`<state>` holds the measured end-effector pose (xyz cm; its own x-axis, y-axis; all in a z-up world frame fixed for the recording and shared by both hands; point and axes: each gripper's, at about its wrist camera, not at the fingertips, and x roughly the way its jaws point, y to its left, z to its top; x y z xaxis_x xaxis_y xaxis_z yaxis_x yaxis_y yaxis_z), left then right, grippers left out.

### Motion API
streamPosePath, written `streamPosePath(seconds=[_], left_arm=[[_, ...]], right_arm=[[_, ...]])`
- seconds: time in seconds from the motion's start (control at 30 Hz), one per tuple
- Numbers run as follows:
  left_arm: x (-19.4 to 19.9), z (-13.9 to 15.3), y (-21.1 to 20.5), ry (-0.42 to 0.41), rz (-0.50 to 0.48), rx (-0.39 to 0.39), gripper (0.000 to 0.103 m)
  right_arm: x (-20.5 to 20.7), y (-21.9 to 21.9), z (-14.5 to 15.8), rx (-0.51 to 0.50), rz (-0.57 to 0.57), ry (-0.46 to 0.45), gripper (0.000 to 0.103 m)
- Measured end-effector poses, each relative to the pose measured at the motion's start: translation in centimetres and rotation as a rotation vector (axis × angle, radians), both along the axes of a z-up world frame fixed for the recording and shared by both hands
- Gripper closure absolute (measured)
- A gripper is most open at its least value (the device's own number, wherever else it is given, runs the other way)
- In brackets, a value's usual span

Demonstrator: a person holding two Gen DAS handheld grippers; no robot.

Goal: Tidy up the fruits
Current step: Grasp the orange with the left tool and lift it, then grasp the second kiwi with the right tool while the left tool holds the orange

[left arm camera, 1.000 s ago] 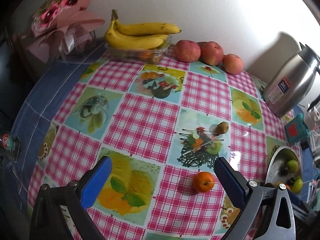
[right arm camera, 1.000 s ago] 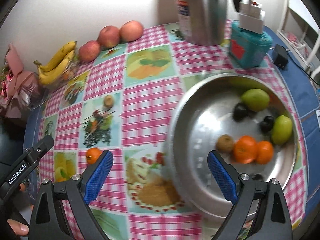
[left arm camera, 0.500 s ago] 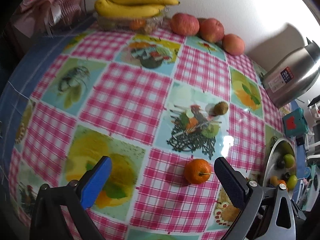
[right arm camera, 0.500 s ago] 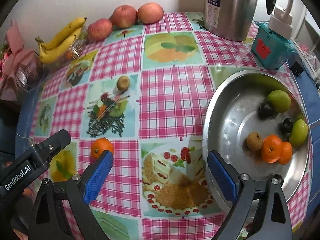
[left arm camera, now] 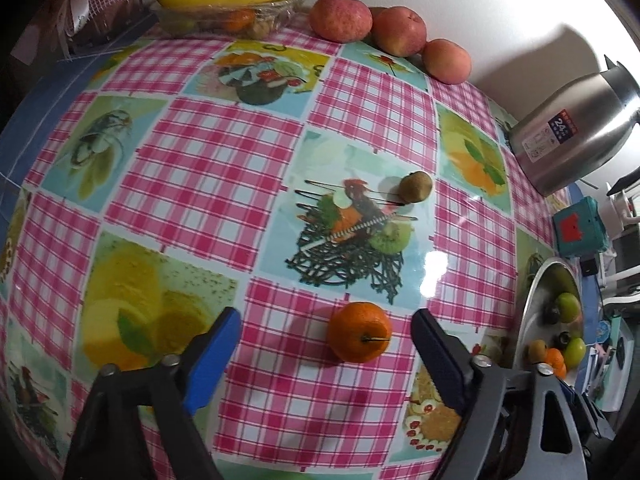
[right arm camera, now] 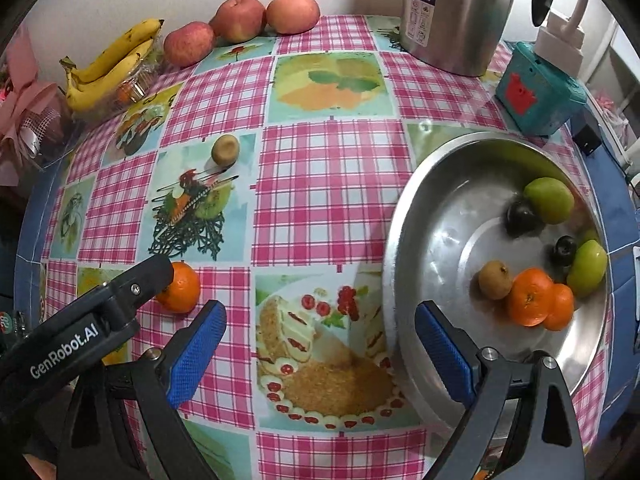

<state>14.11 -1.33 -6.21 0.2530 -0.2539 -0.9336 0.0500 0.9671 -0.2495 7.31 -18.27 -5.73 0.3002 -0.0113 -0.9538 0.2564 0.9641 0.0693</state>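
Observation:
An orange tangerine (left arm camera: 359,332) lies on the checked tablecloth between the fingers of my left gripper (left arm camera: 326,344), nearer the right finger. The jaws are closing and the blue pads (left arm camera: 216,354) stand apart from the fruit. From the right wrist view the left gripper's black body (right arm camera: 80,328) reaches in beside the tangerine (right arm camera: 180,286). A brown kiwi (left arm camera: 416,187) sits further back. My right gripper (right arm camera: 318,354) is open over the cloth, with its right finger by the rim of the steel bowl (right arm camera: 400,216). The bowl holds tangerines, green fruits, dark plums and a kiwi.
Three apples (right arm camera: 240,18) and a bunch of bananas (right arm camera: 108,64) on a clear box line the wall at the back. A steel kettle (right arm camera: 452,12) and a teal box (right arm camera: 536,96) stand behind the bowl. A pink bouquet (right arm camera: 24,112) sits at the far left.
The left gripper has sunk toward the tangerine and tilted further down, and its jaws have narrowed around it. The right gripper has drifted left off the bowl.

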Motion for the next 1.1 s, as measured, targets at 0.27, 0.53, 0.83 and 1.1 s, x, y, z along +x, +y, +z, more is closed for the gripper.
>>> streamPosePath(seconds=[0.27, 0.53, 0.83, 1.1], left_arm=[[-0.1, -0.6, -1.0, 0.025, -0.018, -0.034, 0.049], [0.0, -0.5, -1.7, 0.021, -0.043, -0.029, 0.066], [0.3, 0.5, -1.3, -0.009, -0.029, -0.056, 0.066], [1.9, 2.2, -0.1, -0.070, 0.005, -0.088, 0.067]], right_arm=[[-0.6, -1.0, 0.6, -0.024, -0.009, -0.005, 0.008], [-0.8, -1.4, 0.6, -0.028, -0.018, -0.002, 0.008], [-0.7, -1.5, 0.4, -0.032, -0.022, 0.003, 0.008], [-0.5, -0.8, 1.0, -0.053, 0.007, -0.043, 0.008]])
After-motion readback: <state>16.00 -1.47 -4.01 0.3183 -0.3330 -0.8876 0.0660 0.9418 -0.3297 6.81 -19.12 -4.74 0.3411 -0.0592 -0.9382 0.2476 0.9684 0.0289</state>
